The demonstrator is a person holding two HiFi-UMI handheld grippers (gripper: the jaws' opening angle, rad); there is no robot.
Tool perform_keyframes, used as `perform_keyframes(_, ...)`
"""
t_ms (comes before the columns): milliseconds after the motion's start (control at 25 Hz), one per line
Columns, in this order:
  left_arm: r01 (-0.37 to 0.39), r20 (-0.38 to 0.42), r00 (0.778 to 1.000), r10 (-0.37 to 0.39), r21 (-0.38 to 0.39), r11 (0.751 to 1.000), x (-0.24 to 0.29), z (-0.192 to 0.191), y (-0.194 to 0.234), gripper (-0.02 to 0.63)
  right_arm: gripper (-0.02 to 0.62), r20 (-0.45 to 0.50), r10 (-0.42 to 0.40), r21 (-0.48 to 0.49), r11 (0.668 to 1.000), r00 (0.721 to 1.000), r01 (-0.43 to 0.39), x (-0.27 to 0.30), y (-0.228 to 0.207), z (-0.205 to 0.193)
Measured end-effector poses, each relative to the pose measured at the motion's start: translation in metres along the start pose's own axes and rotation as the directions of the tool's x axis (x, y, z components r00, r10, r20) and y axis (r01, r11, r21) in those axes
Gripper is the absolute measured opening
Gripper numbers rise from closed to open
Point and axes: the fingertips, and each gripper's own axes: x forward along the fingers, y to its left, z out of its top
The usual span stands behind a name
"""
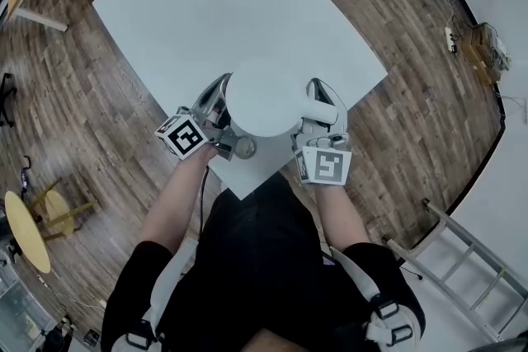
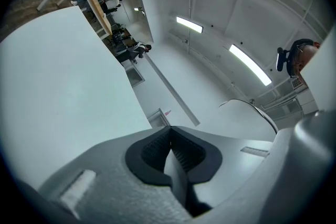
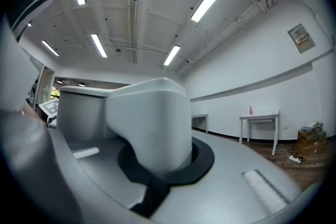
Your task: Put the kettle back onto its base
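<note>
From above in the head view, a white kettle (image 1: 262, 99) shows over the near corner of the white table (image 1: 206, 4). My right gripper (image 1: 316, 99) is shut on its handle (image 3: 149, 123), which fills the gap between the black pads. The kettle body (image 3: 79, 113) lies just left of the handle. My left gripper (image 1: 221, 86) sits against the kettle's left side, shut (image 2: 170, 152), and I make out nothing between its pads. The kettle's curved wall (image 2: 247, 118) lies to its right. A small grey round piece (image 1: 245, 147), perhaps part of the base, shows below the kettle; the rest is hidden.
The table's near corner (image 1: 239, 194) is right under the kettle, with wooden floor (image 1: 396, 111) on all sides. A ladder (image 1: 470, 260) lies at the lower right, a round yellow stool (image 1: 29, 231) at the lower left. A white side table (image 3: 260, 123) stands by the far wall.
</note>
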Motion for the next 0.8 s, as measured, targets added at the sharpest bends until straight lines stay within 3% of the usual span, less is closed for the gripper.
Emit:
perform_keyframes(280, 0.012, 0.02, 1.0, -0.012, -0.019, 1.0, 0.0, 0.002, 0.003, 0.002, 0.006, 0.022, -0.039, -0.003, 0.999, 0.999, 0.039, -0.001, -0.004, -0.003)
perform_keyframes(480, 0.042, 0.074, 0.997, -0.033, -0.136, 0.99, -0.009, -0.005, 0.008, 0.002, 0.006, -0.003, -0.082, 0.007, 0.997, 0.997, 0.082, -0.004, -0.011, -0.008)
perform_keyframes(560, 0.032, 0.088, 0.996, -0.02, -0.141, 0.99, -0.019, -0.007, 0.01, 0.002, 0.08, -0.031, -0.101, 0.011, 0.995, 0.994, 0.102, -0.013, -0.014, -0.015)
perform_keyframes(800, 0.085, 0.148, 0.987, -0.064, -0.139, 0.987, -0.051, 0.006, 0.002, 0.002, 0.13, -0.073, -0.117, -0.019, 0.993, 0.99, 0.116, -0.043, -0.014, -0.025)
